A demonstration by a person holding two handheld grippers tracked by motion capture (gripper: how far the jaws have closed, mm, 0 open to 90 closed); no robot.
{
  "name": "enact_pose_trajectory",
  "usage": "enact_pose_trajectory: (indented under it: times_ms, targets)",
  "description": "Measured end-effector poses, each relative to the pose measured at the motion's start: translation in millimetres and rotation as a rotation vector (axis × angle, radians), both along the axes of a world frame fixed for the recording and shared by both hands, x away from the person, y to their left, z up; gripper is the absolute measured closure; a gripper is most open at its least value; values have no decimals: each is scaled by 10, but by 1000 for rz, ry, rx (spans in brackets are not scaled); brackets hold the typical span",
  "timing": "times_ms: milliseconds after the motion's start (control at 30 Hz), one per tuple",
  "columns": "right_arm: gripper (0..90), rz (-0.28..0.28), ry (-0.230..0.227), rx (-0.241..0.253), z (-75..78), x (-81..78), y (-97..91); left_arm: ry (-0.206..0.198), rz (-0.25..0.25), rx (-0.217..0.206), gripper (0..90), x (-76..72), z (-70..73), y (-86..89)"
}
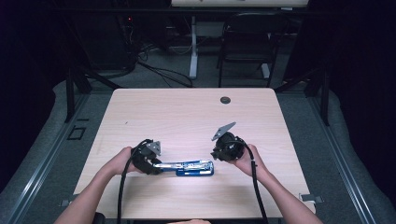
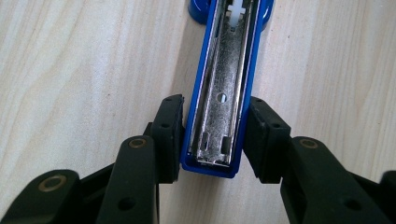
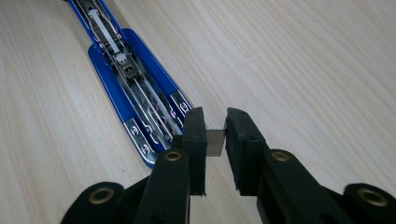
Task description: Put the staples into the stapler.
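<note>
My left claw (image 2: 217,140) clamps the open stapler (image 2: 219,98); right claw (image 3: 215,135) pinches a staple strip (image 3: 215,141), which may slip if tilted.

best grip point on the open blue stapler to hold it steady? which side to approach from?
Grip the blue stapler across its long narrow channel near the end, coming in along its length from the left end of the table. The straight parallel side walls suit flat pads, and it lies flat and opened out. The left gripper already clamps it this way, fingers on either wall.
</note>
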State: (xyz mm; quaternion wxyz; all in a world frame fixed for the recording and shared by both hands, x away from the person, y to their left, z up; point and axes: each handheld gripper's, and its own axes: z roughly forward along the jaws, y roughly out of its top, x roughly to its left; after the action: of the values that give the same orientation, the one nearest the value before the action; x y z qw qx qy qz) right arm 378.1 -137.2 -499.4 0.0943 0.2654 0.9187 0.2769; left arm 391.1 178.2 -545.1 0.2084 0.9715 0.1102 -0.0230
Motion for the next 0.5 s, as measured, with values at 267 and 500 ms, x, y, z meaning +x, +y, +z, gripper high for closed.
enact_pose_trajectory:
  times_ms: [267, 500]
  targets:
    - [789, 47, -12, 33, 84, 25, 87, 5, -7, 3, 602, 35, -3, -1]
    - [788, 133, 4, 47, 66, 32, 171, 6, -20, 7, 603, 51, -10, -7]
